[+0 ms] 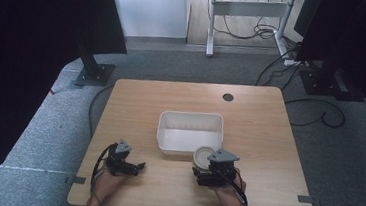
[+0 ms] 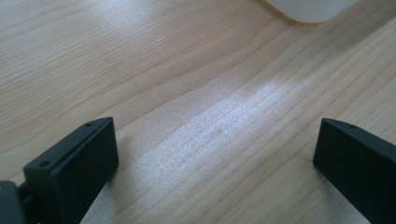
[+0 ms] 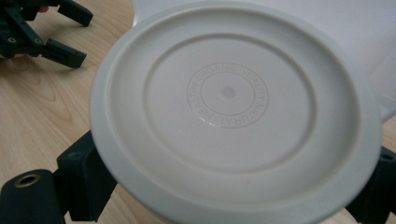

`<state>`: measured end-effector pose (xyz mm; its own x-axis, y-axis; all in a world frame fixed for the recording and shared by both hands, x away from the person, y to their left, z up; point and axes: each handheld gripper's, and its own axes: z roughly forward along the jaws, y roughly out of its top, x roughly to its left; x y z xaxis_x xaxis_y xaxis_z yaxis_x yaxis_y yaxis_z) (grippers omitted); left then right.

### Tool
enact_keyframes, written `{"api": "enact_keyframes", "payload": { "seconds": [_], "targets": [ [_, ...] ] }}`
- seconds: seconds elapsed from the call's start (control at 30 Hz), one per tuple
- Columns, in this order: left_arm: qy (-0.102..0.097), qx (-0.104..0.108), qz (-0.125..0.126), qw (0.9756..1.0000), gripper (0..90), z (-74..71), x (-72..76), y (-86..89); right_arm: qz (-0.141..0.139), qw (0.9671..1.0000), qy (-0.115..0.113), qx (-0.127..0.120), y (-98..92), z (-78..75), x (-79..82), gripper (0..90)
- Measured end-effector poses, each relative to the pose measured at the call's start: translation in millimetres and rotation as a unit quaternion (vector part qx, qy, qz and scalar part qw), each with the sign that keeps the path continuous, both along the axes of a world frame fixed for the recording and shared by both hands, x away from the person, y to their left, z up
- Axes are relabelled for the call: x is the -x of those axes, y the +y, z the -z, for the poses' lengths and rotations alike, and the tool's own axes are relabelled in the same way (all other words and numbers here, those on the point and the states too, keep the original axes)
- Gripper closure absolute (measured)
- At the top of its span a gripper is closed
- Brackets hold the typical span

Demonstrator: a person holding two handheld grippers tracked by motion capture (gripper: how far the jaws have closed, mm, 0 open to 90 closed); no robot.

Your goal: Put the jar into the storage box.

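Wooden table [image 1: 260, 120], grey carpet beyond: white bin [image 1: 190, 132] at centre, your left gripper [image 1: 133, 167] resting near-left, jaws apart, empty. Your right gripper [image 1: 204, 175] clamps a white lidded tub [image 3: 233, 112] just at the bin's near-right corner. Risk: tub looks tilted, its smooth wall may slip; it could clip the rim.

The white lid [image 3: 233, 112] hides most of the white bin [image 3: 364, 42] behind it.

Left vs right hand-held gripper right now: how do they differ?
The left hand-held gripper is open with bare wood between its jaws; the right hand-held gripper is shut on a round white plastic lidded container. The left sits apart from the white rectangular plastic bin; the right is at its near edge. Both are black and held low over the wooden table.
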<state>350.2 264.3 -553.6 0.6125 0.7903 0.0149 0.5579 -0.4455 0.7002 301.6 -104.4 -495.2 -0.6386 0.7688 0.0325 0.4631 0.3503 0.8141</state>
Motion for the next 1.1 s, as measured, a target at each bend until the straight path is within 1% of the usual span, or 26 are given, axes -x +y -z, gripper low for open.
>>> {"api": "enact_keyframes", "payload": {
  "seconds": [0.27,0.7,0.87,0.93,1.1],
  "targets": [
    [0.0,0.0,0.001,1.0,0.0,0.0,-0.1,0.0,-0.004,0.9999,-0.009,0.006,9.2,-10.0,-11.6,9.0],
    [0.0,0.0,0.002,1.0,0.0,0.0,-0.3,0.0,-0.006,0.9998,-0.013,0.01,24.5,-14.9,-24.6,9.0],
    [0.0,0.0,0.003,1.0,0.0,0.0,-0.3,0.0,-0.003,0.9998,-0.016,0.012,30.1,-17.0,-33.0,9.0],
    [0.0,0.0,0.003,1.0,0.0,0.0,-0.4,0.0,-0.002,0.9997,-0.016,0.015,32.8,-16.5,-38.6,9.0],
    [0.0,0.001,0.003,1.0,0.0,0.0,-0.5,0.0,0.002,0.9998,-0.013,0.017,36.3,-15.1,-45.3,9.0]
  ]
}}
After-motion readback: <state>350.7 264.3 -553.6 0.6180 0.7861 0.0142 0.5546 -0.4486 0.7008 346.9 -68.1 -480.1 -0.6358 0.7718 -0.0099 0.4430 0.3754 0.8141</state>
